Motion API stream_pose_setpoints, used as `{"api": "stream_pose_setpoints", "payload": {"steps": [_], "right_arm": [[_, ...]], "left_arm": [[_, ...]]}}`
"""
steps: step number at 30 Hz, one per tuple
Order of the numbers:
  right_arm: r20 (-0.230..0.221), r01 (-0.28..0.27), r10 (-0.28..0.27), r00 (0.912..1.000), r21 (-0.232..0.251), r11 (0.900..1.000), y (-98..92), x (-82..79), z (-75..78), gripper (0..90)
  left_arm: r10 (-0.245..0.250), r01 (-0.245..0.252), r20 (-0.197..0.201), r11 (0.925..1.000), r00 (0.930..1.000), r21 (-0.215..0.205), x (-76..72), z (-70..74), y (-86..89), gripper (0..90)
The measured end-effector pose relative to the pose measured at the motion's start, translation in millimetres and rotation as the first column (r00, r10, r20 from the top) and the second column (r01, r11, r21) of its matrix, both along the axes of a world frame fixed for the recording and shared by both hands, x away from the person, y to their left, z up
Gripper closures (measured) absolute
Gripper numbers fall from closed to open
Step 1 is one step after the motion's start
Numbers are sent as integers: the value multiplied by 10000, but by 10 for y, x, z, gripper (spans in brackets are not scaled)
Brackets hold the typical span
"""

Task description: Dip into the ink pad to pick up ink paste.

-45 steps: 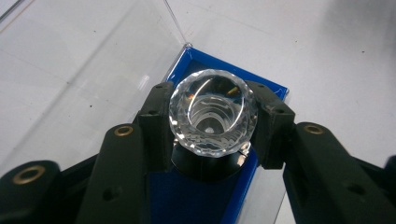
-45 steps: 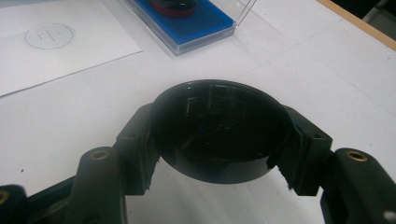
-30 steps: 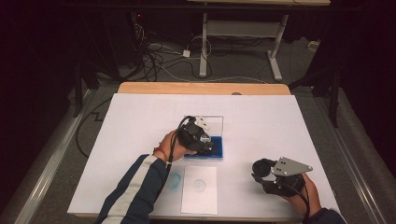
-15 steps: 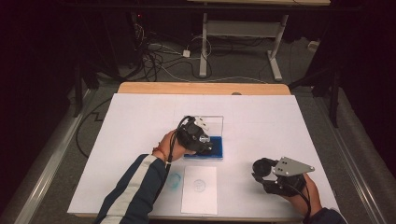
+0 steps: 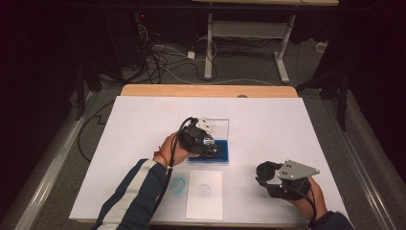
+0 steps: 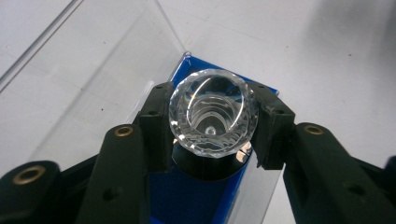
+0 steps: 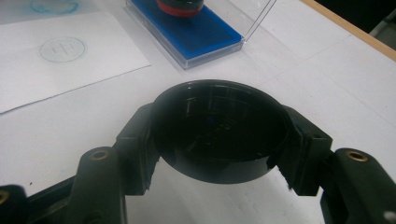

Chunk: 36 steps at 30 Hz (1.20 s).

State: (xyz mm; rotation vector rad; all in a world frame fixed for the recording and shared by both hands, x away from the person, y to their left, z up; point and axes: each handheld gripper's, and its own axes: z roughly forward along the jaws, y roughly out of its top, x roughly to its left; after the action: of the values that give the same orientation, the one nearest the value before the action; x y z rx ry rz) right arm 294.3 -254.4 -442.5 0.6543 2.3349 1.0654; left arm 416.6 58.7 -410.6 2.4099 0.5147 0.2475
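Note:
A stamp with a clear faceted knob (image 6: 213,112) and a black base stands on the blue ink pad (image 6: 187,198) of an open clear case. My left gripper (image 6: 213,128) is shut on the knob, one pad at each side. From above, the left gripper (image 5: 207,143) sits over the ink pad (image 5: 222,151) at mid-table. My right gripper (image 7: 217,140) is shut on a round black cap (image 7: 217,121), hollow side facing the camera. In the high view the right gripper (image 5: 265,175) holds the cap low over the table at the front right, apart from the case.
A white paper sheet (image 5: 204,196) with a faint round stamp print (image 5: 204,189) lies in front of the case. A blue ring mark (image 5: 178,185) is on the white table cover to its left. The case's clear lid (image 5: 219,125) stands open behind the pad.

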Motion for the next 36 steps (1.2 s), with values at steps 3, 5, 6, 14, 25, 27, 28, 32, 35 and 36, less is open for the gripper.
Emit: {"api": "stream_pose_setpoints", "payload": {"steps": [3, 5, 6, 14, 25, 27, 28, 32, 35, 36], "right_arm": [[26, 16, -16, 10000, 40, 10000, -7, 3, 8, 382], [21, 27, -27, 10000, 61, 10000, -11, 4, 11, 382], [29, 21, -21, 10000, 54, 10000, -12, 6, 11, 382], [13, 52, -52, 10000, 105, 9999, -12, 17, 15, 382], [-22, -14, 14, 10000, 82, 10000, -7, 23, 4, 382], [3, -10, 10, 10000, 73, 10000, -9, 23, 7, 382], [16, -7, 7, 10000, 63, 10000, -9, 23, 10, 382], [21, -5, 5, 10000, 56, 10000, -8, 26, 14, 382], [33, 15, -15, 10000, 24, 10000, -19, 29, 14, 382], [20, 44, -44, 10000, 55, 10000, -25, 28, 14, 383]], "left_arm": [[-55, 55, -19, 9998, 10000, -182, -17, 77, 31, 542], [17, -15, 169, 9999, 9999, -143, -32, 131, 48, 542], [-54, 56, 115, 9998, 9999, -195, -41, 155, 61, 542], [-15, 30, 408, 9993, 9992, -369, -140, 305, 178, 542], [97, -65, 603, 9986, 9981, -528, -226, 386, 309, 542], [58, -21, 693, 9986, 9976, -536, -242, 388, 318, 542], [58, -20, 713, 9986, 9974, -528, -249, 390, 321, 542], [7, 45, 804, 9979, 9968, -643, -279, 407, 350, 542], [-41, 107, 906, 9973, 9959, -721, -318, 424, 380, 542], [-87, 154, 935, 9973, 9956, -712, -338, 431, 386, 542]]}}
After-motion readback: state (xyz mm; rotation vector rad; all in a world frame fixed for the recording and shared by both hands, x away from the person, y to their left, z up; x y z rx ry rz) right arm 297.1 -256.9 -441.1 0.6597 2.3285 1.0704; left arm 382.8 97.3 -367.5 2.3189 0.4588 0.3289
